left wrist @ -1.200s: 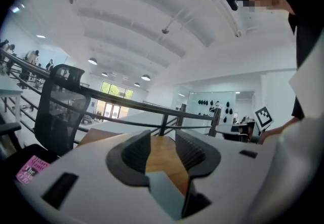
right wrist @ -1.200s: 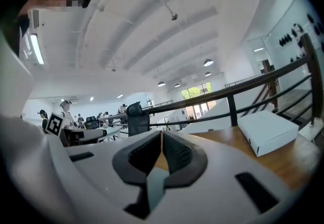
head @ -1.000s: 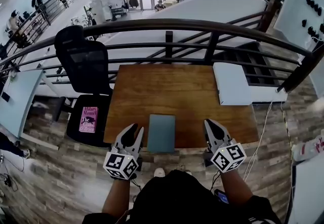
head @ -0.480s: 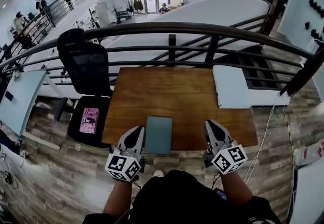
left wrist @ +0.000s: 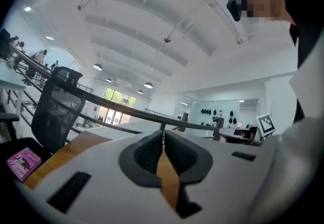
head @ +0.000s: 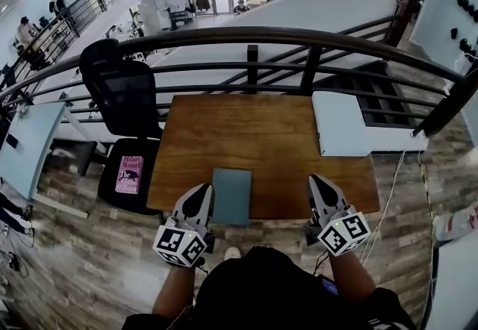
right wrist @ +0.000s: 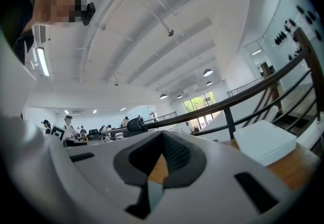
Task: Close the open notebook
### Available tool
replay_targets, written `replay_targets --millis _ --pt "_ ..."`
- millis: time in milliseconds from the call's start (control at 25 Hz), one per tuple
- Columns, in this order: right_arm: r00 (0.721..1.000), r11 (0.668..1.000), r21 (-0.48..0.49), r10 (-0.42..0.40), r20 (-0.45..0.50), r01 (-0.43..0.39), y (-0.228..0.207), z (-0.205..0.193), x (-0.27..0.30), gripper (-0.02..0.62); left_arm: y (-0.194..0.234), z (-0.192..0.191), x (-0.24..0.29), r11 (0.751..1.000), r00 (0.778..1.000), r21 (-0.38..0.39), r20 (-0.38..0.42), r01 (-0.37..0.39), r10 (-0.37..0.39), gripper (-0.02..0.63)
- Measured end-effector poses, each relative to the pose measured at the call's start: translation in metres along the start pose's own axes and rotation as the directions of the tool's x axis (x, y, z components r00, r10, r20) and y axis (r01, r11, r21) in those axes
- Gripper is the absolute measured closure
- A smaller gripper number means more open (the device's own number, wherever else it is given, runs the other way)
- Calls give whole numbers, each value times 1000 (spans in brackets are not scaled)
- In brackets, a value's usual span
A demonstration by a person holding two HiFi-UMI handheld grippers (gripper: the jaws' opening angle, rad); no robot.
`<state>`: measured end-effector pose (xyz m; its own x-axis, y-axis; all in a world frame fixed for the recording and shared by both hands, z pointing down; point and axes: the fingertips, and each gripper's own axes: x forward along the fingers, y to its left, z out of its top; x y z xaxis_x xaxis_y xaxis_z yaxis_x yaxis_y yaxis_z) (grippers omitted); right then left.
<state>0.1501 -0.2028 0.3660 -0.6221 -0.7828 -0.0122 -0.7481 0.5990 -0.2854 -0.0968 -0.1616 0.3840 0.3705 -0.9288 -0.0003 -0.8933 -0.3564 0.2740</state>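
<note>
The notebook [head: 231,196] lies shut and flat, its plain grey-green cover up. It sits at the near edge of the wooden tabletop [head: 261,134], a little left of the middle. Its long axis runs straight away from the person, toward the railing [head: 299,41] beyond the far edge. Its near short end reaches the tabletop's front edge or hangs slightly past it. Which long side carries the spine cannot be made out.

The left gripper [head: 199,194] hovers just beside the notebook's left long edge, pointing the same way the notebook runs. Its fingers are pressed together with nothing between them. The right gripper [head: 320,185] is held over the front edge well to the right of the notebook, apart from it. It also points away from the person, with its fingers together and empty.

A flat white box [head: 340,123] rests at the tabletop's far right corner and overhangs the right side. To the left of the tabletop stands a black office chair [head: 119,93] with a pink book [head: 129,174] lying on its seat. Wood-patterned flooring [head: 89,261] lies below.
</note>
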Motion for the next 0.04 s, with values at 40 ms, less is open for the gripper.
replay_targets --millis 40 --pt "1000 1000 1 -4 0 4 -2 -1 0 601 0 -1 1 1000 1000 0 -1 2 -2 584"
